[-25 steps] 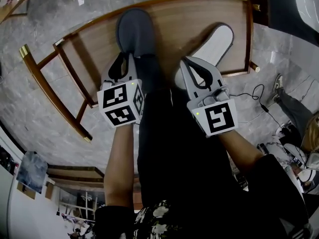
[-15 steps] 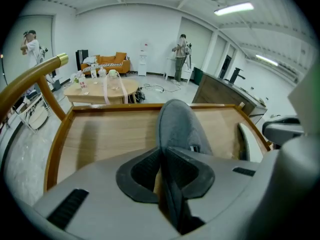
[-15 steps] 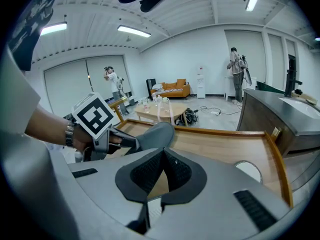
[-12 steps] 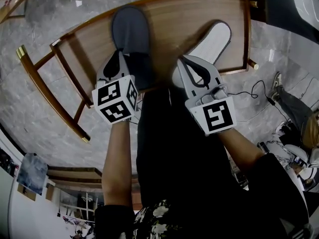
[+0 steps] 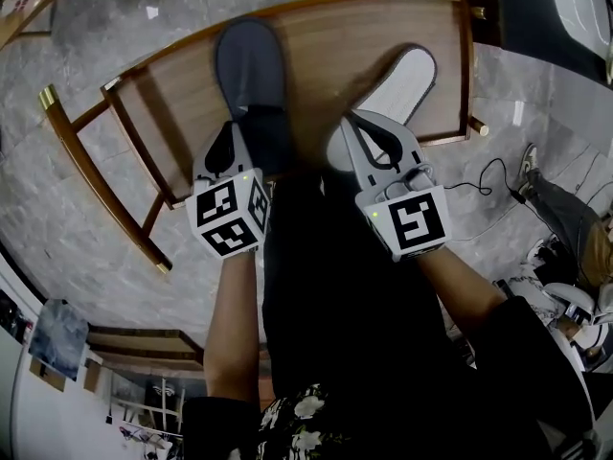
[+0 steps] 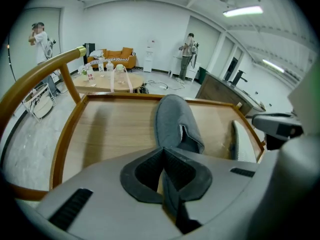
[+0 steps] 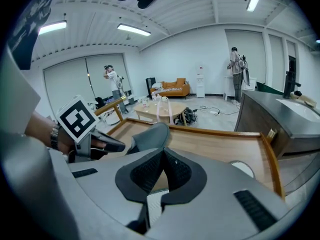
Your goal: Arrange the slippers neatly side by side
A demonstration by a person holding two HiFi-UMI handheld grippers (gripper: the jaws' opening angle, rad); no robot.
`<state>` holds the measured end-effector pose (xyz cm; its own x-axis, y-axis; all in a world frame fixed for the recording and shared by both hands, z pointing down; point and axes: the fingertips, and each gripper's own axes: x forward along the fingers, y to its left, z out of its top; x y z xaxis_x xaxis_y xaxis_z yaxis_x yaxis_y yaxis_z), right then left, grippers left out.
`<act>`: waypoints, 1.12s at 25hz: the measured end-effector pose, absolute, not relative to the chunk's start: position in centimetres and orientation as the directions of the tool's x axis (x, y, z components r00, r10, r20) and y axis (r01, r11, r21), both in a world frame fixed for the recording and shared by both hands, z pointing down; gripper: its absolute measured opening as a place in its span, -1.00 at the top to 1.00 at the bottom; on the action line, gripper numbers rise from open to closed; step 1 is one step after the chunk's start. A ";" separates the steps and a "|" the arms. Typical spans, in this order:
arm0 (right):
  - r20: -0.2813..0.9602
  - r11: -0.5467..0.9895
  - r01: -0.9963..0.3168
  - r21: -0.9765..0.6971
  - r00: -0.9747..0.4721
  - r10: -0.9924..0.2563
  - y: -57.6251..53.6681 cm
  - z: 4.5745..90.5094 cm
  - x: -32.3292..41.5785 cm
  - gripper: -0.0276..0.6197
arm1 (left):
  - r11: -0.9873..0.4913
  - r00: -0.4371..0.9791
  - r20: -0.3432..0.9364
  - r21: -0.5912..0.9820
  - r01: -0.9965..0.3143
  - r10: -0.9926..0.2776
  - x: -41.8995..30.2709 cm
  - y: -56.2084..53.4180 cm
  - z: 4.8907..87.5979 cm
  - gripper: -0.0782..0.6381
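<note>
Our L gripper (image 5: 240,130) has its jaws closing tight on the heel of the grey slipper (image 5: 247,65), which lies straight ahead of it. Our R gripper (image 5: 351,125) is pinched on the white-bottomed slipper (image 5: 406,80), which points ahead & to its right. Both lie on the wood seat (image 5: 326,41).

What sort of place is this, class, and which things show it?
Probably an open-plan office or lab lounge: an orange fabric sofa, a white upright water dispenser and long ceiling strip lights.
</note>
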<state>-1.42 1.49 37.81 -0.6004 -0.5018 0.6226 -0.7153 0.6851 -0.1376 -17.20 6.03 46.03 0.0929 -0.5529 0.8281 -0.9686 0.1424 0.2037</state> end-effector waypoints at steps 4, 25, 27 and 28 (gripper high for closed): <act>0.621 0.695 -0.714 -0.089 -0.585 -0.522 0.0 36.7 0.7 0.92 | 0.119 0.117 0.814 0.222 -0.968 -0.569 -15.0 7.9 44.5 0.77; 0.674 0.795 -0.590 -0.145 -0.647 -0.357 -2.3 39.4 11.9 0.92 | -0.048 0.394 0.730 0.446 -0.894 -0.559 1.4 1.9 42.0 0.18; 0.684 0.813 -0.558 -0.163 -0.658 -0.315 -1.4 40.0 12.0 0.92 | -0.115 0.421 0.756 0.425 -0.898 -0.501 2.0 1.4 42.9 0.16; 0.688 0.824 -0.540 -0.173 -0.665 -0.291 -0.8 40.3 12.0 0.92 | -0.155 0.430 0.776 0.406 -0.900 -0.462 2.2 1.3 43.4 0.16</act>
<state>11.97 -0.82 40.30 -0.6645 -0.2913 0.6881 -0.5402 0.8235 -0.1730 2.19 1.34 43.37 0.4296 -0.4620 0.7759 -0.9005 -0.1546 0.4065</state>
